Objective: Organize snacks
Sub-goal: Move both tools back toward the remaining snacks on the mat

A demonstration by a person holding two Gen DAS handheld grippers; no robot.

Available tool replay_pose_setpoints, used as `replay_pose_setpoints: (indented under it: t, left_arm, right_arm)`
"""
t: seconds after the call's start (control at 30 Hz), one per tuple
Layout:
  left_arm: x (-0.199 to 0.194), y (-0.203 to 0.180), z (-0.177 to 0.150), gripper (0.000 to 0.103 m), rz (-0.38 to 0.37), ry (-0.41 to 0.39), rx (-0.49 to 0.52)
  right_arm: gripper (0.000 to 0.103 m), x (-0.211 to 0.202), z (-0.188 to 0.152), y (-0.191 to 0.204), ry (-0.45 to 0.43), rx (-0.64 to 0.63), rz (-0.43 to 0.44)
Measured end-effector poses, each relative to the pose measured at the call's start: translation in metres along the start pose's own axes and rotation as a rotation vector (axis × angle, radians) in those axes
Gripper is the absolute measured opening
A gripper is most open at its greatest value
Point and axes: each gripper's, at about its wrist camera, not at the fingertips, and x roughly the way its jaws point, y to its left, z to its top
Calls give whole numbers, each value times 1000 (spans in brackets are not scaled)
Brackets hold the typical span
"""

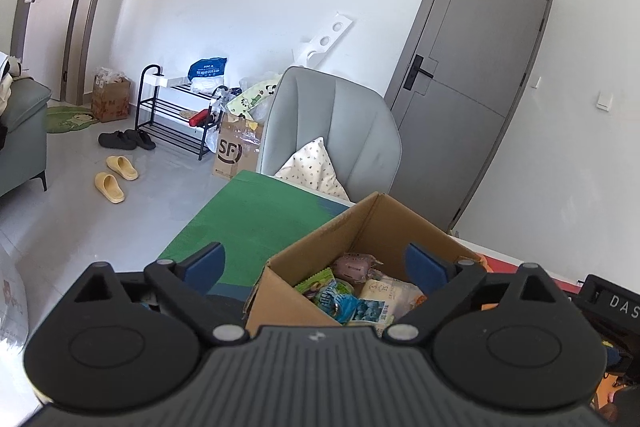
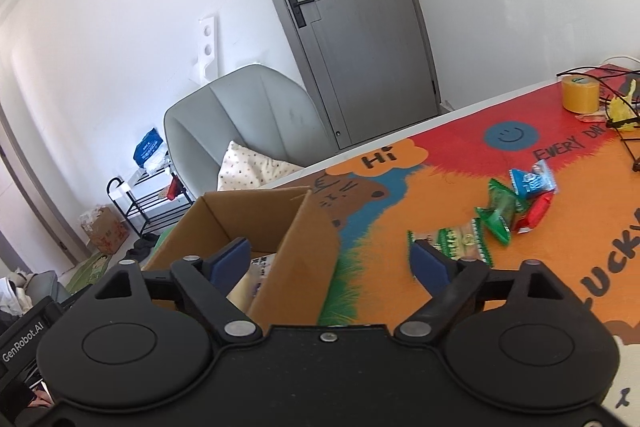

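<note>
Cardboard is the landmark: the open box [image 2: 256, 227] is sitting on the desk [image 2: 400, 211] with its mouth up, and both grippers are hanging near it. The left gripper [image 1: 316, 263] is looking straight down into the box [image 1: 360, 227], its jaws spread wide and holding nothing, with a heap of packets [image 1: 352, 291] lying inside below them. The right gripper [image 2: 332, 259] is sitting astride the box's right wall, jaws also wide apart and empty: one blue pad is hanging over the inside, the other over the bright printed mat [image 2: 440, 187].

Now the relation that matters. The loose snacks are all lying out to the right of the box, well apart from it. Nearest is a green-and-white packet [image 2: 460, 241], just beyond the right gripper's outer pad, its long axis running roughly left to right across the view. Further from the box, a green packet [image 2: 500, 213], a red one [image 2: 534, 213] and a blue one [image 2: 532, 181] are bunching together, touching or overlapping.

My call: the right gripper is the nearer one by far, and the next pick looks like that green-and-white packet. The jaws would need to swing right, away from the box, and close across the packet's short side.
</note>
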Motion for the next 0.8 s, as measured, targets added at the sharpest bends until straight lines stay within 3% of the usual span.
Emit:
replay_pose_setpoints:
  t: [0.3, 0.8]
  left_arm:
    - [-9, -35, -11, 100, -36, 14, 56]
    - [-6, -103, -29, 100, -98, 48, 147]
  right_arm:
    - [99, -20, 5, -43, -19, 48, -18]
    - [99, -28, 18, -117, -45, 151, -72]
